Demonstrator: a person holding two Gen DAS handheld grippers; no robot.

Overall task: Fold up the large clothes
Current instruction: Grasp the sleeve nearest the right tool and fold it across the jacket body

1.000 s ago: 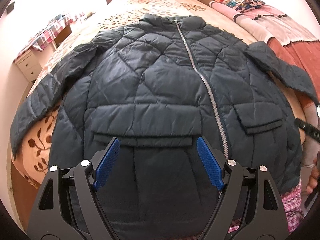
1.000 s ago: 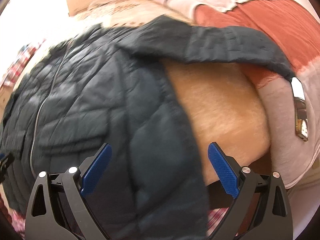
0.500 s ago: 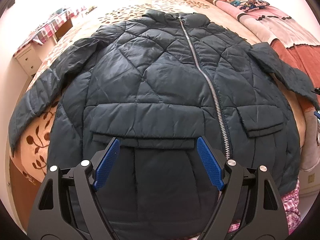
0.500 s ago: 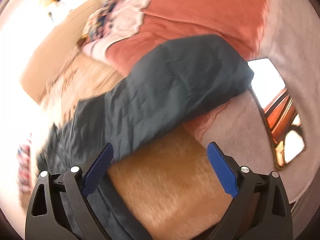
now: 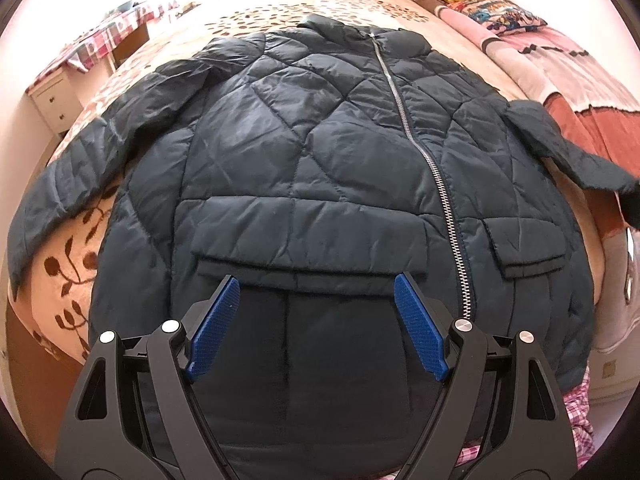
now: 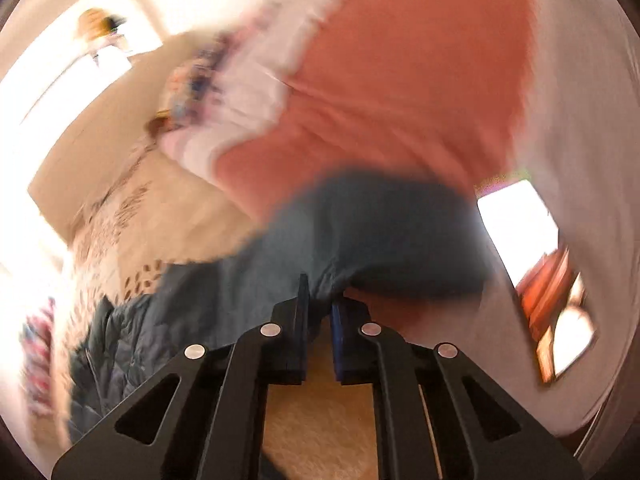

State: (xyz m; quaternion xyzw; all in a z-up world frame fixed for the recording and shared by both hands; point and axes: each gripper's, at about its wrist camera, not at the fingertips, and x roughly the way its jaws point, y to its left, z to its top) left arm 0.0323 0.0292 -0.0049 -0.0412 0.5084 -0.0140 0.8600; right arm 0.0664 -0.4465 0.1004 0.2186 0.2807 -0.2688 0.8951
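Jacket (image 5: pixel 304 168) — dark quilted, zipped up the front — lies face up and spread flat on the bed (image 5: pixel 248 12), collar at the far end from the left gripper (image 5: pixel 316 324), hem at the near end under it. No fold is visible in the body: both front panels lie open and flat, the 2 pocket flaps face up, the zipper (image 5: pixel 432 168) runs unbroken from collar toward hem. The sleeve on the left gripper's far left side lies stretched out along the bed edge, untouched. Judgement: task at its very start, 0 folds finished; the first sleeve fold is just being taken up, with the other sleeve, the body folds and any halving all left to do. Right gripper (image 6: pixel 320 304): jaws closing and nearly together, with dark jacket fabric pinched in the narrow slot between the pads — this is the cuff end of the other sleeve (image 6: pixel 372 232), bunched just ahead of the fingertips. The right wrist view is heavily blurred, so how deep the bite goes cannot be told. Beyond the sleeve, past the right gripper's tips, lies a salmon-and-pink blanket (image 6: pixel 400 80). Left gripper: jaws wide apart, blue pads clear of everything, nothing between them; it hangs above the lower front of the jacket, the large pocket flap (image 5: pixel 308 260) just ahead of its tips, no contact visible. Off to its far left stands a small white bedside cabinet (image 5: pixel 50 98).
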